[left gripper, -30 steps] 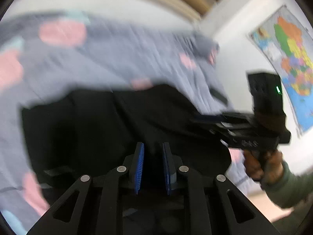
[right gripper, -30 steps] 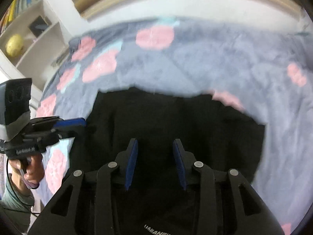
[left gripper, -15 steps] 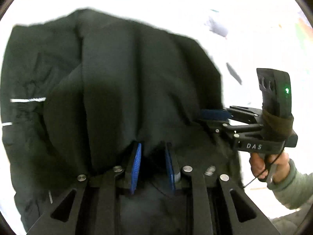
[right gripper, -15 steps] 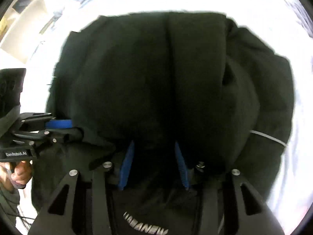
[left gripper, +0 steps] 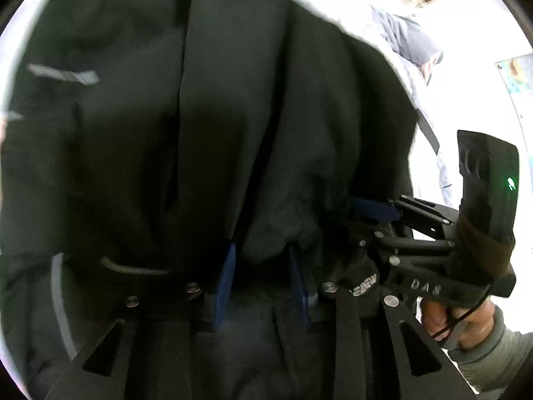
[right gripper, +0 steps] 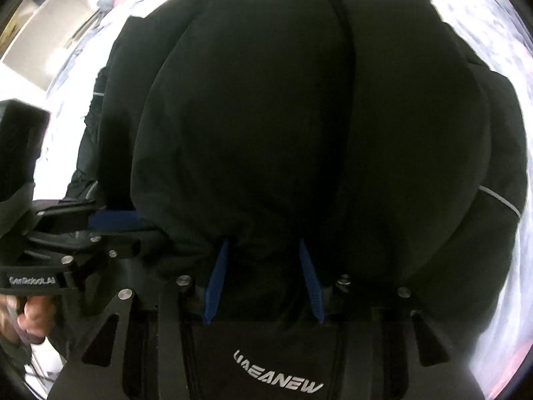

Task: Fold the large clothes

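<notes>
A large black garment (left gripper: pixel 206 140) with thin grey stripes fills both views and hangs bunched in front of the cameras (right gripper: pixel 299 116). My left gripper (left gripper: pixel 261 260) has a thick fold of the black cloth between its blue pads. My right gripper (right gripper: pixel 265 260) likewise has cloth between its pads. Each gripper shows from the side in the other's view, the right one (left gripper: pixel 376 210) and the left one (right gripper: pixel 113 220), both clamped on the cloth's edge. White lettering (right gripper: pixel 278 371) shows on the fabric near my right gripper.
The bed cover (left gripper: pixel 409 43) is overexposed around the garment. A white shelf (right gripper: pixel 43 43) stands at the upper left of the right wrist view. A wall map (left gripper: pixel 516 73) hangs at the far right of the left wrist view.
The garment lay flat on the bed a second ago with both grippers open above it. Both grippers have since closed on its near edge and lifted it, so it now fills the views.
</notes>
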Demonstrator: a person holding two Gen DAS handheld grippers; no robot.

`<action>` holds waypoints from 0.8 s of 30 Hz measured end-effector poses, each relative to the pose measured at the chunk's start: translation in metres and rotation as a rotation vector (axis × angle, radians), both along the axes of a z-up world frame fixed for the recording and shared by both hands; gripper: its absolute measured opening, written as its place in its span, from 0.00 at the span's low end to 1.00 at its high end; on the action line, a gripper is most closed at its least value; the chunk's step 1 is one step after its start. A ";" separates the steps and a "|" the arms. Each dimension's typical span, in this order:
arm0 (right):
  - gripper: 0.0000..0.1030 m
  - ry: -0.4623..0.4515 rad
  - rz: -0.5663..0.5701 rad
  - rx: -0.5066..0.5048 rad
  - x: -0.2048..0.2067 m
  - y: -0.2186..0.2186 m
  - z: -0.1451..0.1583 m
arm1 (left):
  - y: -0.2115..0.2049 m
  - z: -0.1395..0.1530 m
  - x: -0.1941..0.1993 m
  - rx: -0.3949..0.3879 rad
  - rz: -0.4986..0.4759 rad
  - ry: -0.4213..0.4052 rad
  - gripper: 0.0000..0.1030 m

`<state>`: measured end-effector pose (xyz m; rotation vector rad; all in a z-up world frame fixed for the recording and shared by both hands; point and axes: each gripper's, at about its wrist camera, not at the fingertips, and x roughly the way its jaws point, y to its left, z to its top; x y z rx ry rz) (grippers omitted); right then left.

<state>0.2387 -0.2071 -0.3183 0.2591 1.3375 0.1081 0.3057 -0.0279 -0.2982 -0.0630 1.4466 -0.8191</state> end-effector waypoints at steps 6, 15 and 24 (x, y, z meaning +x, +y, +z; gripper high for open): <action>0.46 -0.070 -0.055 0.079 -0.030 -0.015 0.058 | 0.020 0.102 -0.039 0.126 0.063 -0.227 0.33; 0.47 -0.092 -0.104 0.094 -0.120 -0.012 0.103 | 0.056 0.200 -0.102 0.174 0.178 -0.444 0.33; 0.54 -0.099 -0.116 0.050 -0.183 0.015 0.121 | 0.068 0.219 -0.172 0.243 0.161 -0.544 0.33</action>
